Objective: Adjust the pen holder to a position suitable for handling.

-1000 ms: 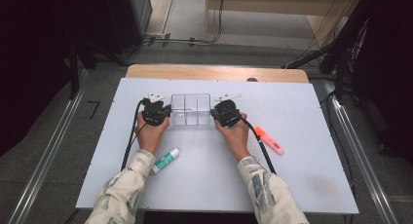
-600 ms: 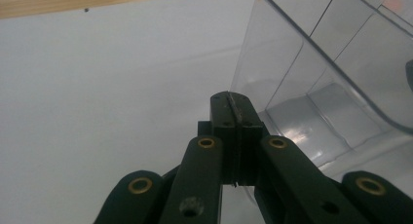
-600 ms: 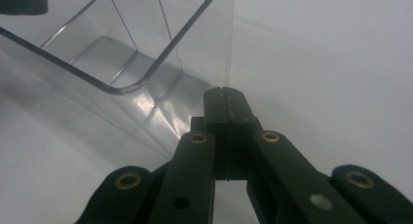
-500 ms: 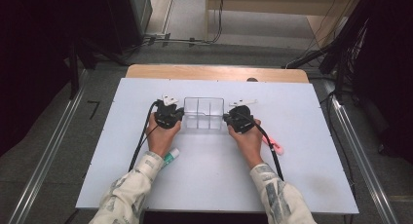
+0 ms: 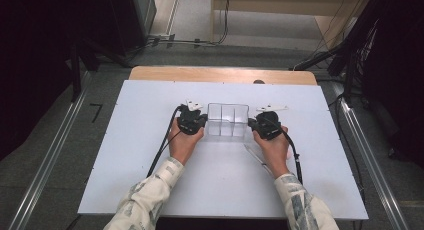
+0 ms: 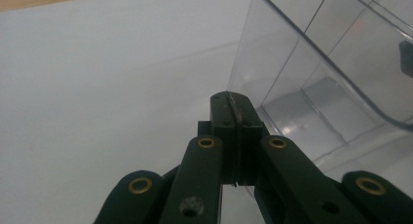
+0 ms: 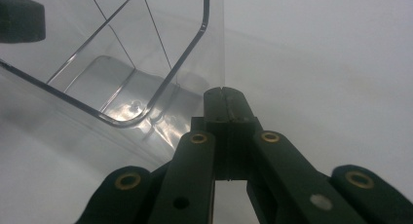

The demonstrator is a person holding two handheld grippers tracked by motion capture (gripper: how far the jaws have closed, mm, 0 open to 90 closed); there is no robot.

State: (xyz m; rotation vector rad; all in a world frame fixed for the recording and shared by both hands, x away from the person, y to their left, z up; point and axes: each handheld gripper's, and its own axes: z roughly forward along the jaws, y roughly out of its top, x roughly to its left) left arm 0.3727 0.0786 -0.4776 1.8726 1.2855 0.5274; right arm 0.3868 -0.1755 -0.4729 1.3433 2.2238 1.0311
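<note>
A clear plastic box [image 5: 228, 121] with divided compartments stands in the middle of the white table. My left gripper [image 5: 205, 121] is at its left end and my right gripper [image 5: 250, 124] at its right end. In the left gripper view the jaws [image 6: 233, 98] are pressed together at the box [image 6: 311, 78] wall's corner edge. The right gripper view has its jaws [image 7: 225, 93] closed the same way on the box [image 7: 122, 63] edge. The compartments look empty. A pale, thin pen-like thing [image 5: 254, 154] lies by the right hand, partly hidden.
The white tabletop [image 5: 125, 140] has open space on both sides and in front of the hands. A wooden strip [image 5: 220, 74] runs along its far edge. Metal rails [image 5: 50, 155] flank the table, with dark equipment and cables [image 5: 320, 60] beyond.
Both grippers and the clear box have moved to the right and slightly toward the person. The forearms now cover the green and orange markers seen earlier.
</note>
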